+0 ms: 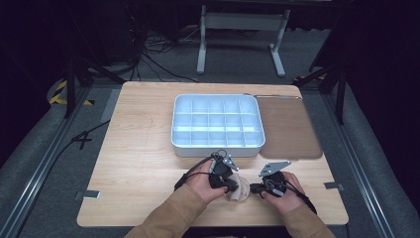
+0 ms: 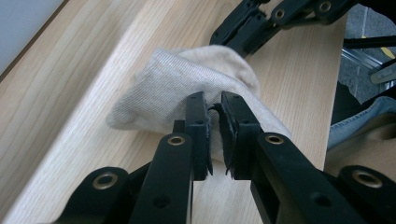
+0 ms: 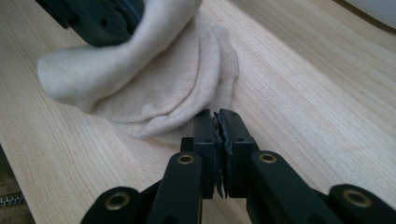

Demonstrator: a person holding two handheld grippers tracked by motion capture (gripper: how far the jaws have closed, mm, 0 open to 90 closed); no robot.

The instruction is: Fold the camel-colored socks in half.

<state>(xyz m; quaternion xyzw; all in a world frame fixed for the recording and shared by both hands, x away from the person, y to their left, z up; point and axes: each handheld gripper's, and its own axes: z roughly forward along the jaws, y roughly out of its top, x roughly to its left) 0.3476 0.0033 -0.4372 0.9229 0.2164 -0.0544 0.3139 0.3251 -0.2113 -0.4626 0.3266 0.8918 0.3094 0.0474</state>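
A beige sock [image 1: 240, 188] lies crumpled near the table's front edge, between my two grippers. My left gripper [image 1: 229, 188] is shut on a fold of the sock [image 2: 177, 79], and fabric shows in the narrow slit between its jaws [image 2: 213, 100]. In the right gripper view that fold of the sock [image 3: 154, 88] is lifted toward the left gripper [image 3: 102, 18]. My right gripper [image 1: 253, 188] has its jaws pressed together [image 3: 217, 114], with the tips at the sock's near edge and no cloth visibly between them. The right gripper [image 2: 252, 28] also reaches the sock from the far side in the left gripper view.
A white tray [image 1: 216, 148] with several small compartments stands in the middle of the wooden table. A brown mat [image 1: 289, 129] lies to its right. Bare wood runs along the left side and front. Metal frame legs and cables are on the floor beyond.
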